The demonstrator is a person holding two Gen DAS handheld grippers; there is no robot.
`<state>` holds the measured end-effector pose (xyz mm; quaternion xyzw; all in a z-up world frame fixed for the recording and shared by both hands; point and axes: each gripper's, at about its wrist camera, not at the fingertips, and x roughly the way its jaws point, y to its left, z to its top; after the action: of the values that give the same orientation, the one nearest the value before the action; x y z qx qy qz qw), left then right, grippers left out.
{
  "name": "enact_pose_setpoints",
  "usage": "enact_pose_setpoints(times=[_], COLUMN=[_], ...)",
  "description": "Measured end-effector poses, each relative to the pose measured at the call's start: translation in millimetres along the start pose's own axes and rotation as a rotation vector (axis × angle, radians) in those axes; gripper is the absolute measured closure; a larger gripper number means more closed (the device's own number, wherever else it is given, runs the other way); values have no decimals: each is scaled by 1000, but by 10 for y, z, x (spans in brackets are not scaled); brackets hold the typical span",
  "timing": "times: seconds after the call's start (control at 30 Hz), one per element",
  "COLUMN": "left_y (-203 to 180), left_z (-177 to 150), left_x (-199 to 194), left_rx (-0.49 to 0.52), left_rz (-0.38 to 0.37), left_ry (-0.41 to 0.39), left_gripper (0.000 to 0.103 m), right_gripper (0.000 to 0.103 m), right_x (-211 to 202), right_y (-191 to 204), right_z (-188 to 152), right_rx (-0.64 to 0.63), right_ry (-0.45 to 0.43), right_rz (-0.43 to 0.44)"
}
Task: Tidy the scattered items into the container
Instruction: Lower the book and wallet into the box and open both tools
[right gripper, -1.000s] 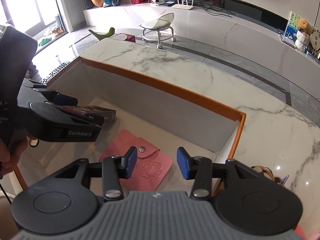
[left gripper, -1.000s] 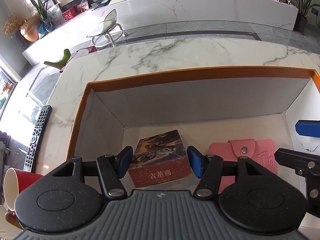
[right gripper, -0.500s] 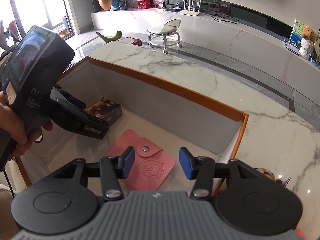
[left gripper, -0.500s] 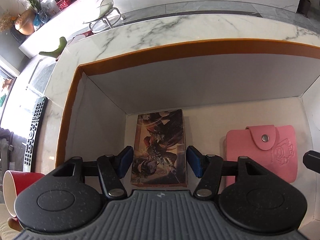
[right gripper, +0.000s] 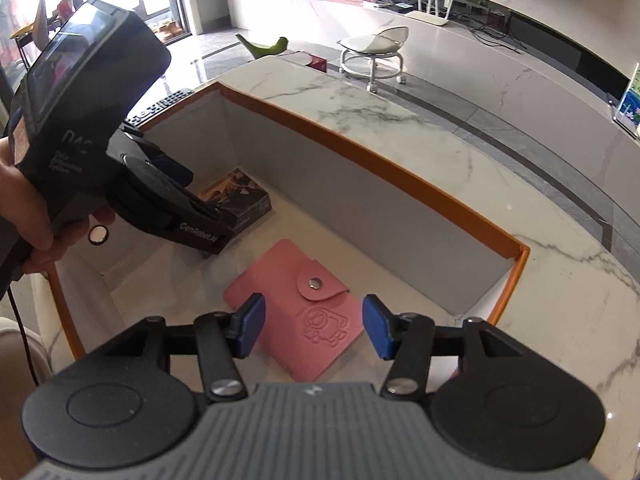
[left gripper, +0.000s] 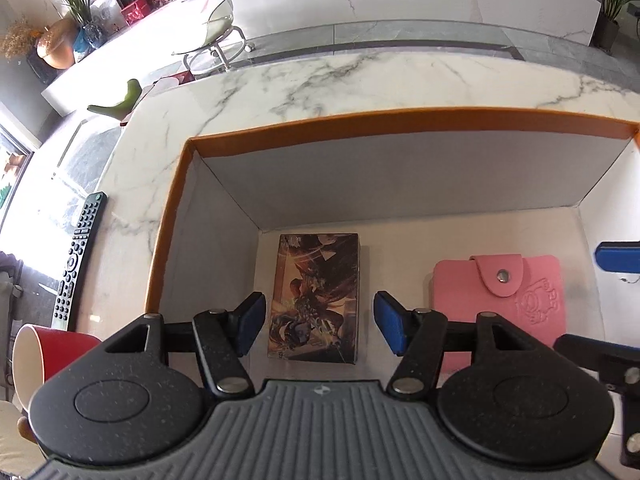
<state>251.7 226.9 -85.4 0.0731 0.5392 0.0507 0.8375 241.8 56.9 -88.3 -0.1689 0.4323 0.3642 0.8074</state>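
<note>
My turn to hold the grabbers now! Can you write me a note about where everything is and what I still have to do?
Left gripper: jaws open, empty, above the card box.
Right gripper: jaws open, empty, above the pink wallet.
Done: the card box and pink wallet both lie flat on the floor of the orange-rimmed container, apart from each other.
Left: the remote and red cup sit outside the container on the marble table, on the left side. They probably go in next.
</note>
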Motion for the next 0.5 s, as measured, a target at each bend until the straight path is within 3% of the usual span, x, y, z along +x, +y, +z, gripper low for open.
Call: enact_pose_setpoints(times=[0.07, 0.13, 0.23, 0.3, 0.5], left_y=[28, 60, 111, 149, 216], left_z=[-32, -62, -104, -122, -108], left_x=[-55, -38, 53, 98, 153], left_rx=[-13, -28, -53, -72, -115], left_rz=[-48, -69, -77, -87, -99], left_ry=[4, 25, 70, 89, 105], left_gripper=[33, 40, 42, 43, 46], right_gripper=[46, 46, 45, 35, 34], right_x=[33, 122, 292, 396, 626], right_y=[11, 56, 156, 217, 285], right_z=[41, 77, 108, 114, 88], right_rx=[-16, -51, -129, -174, -240], right_ry=[22, 70, 155, 212, 354], right_rz=[34, 41, -4, -33, -98])
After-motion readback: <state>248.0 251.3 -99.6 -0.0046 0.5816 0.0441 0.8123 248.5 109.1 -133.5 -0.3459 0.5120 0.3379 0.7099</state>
